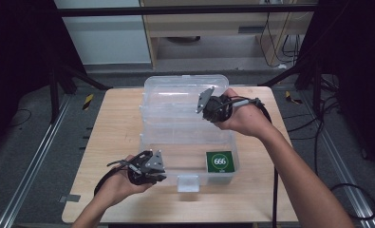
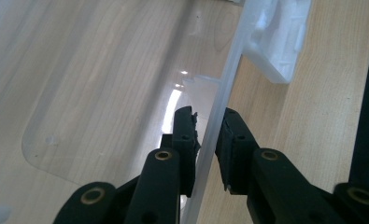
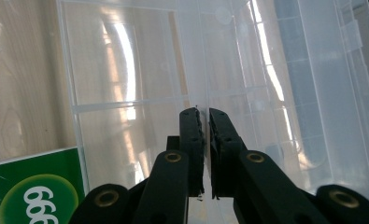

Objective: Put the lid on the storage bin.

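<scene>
Left gripper (image 2: 209, 140): jaws straddle the front wall of the clear plastic box (image 1: 152, 124), one jaw inside and one outside. A narrow gap shows at the outer jaw, so firm contact cannot be confirmed. The wall's rim runs straight ahead from the jaws towards the white latch (image 2: 278, 39).

Right gripper (image 3: 205, 140): jaws nearly together, apparently pinching a thin clear panel edge; the grip cannot be confirmed. The green packet (image 3: 32, 191) lies on the box floor, down and left of these jaws. The hinged lid (image 1: 185, 88) stands open beyond. Judged: the right gripper is nearer the lid and the packet.
</scene>
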{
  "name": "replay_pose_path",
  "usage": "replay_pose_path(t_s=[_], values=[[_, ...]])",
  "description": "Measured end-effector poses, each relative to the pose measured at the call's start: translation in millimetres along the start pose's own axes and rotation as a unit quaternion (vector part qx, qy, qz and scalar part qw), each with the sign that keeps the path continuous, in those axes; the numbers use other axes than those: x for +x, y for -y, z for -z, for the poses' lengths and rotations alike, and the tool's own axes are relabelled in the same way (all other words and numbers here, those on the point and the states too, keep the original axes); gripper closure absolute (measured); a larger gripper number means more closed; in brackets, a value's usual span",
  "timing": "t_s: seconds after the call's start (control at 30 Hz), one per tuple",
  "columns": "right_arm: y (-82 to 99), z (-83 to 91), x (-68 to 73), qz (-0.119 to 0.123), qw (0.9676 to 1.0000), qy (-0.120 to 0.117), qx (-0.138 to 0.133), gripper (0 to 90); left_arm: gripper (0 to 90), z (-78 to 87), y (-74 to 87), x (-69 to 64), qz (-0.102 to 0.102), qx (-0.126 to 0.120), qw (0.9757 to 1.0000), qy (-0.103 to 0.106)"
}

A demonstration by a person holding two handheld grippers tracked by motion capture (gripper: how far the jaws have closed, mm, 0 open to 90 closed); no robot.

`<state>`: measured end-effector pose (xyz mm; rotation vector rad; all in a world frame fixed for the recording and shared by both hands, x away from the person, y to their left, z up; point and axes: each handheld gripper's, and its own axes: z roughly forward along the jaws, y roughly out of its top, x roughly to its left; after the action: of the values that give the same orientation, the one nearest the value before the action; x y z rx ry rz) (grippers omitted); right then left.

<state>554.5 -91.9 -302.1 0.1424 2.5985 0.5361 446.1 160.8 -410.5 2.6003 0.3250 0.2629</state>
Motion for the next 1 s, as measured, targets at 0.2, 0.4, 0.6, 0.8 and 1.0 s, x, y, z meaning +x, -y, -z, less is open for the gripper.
replay_pose_path(t_s=[0.2, 0.4, 0.6, 0.8, 1.0], values=[[2.9, 4.6, 6.4, -0.001, 0.9999, 0.005, -0.010, 85.7, 77.3, -1.0, 0.9, 0.7, 0.007, -0.003, 1.0000, 0.001], [4.3, 8.5, 13.2, 0.000, 0.9997, 0.010, -0.022, 85.8, 77.2, -1.3, 1.5, 0.5, 0.009, -0.004, 1.0000, 0.001], [3.7, 13.6, 23.3, 0.005, 0.9995, 0.015, -0.027, 85.9, 77.0, -2.1, 2.0, -0.4, 0.015, -0.009, 0.9999, 0.001], [6.8, 18.7, 34.4, 0.011, 0.9990, 0.019, -0.039, 85.9, 76.8, -2.4, 2.0, -1.0, 0.012, -0.006, 0.9999, -0.002], [8.3, 22.6, 45.5, 0.018, 0.9986, 0.026, -0.043, 85.6, 76.5, -4.0, 1.4, -1.8, 0.014, -0.006, 0.9999, -0.003]])
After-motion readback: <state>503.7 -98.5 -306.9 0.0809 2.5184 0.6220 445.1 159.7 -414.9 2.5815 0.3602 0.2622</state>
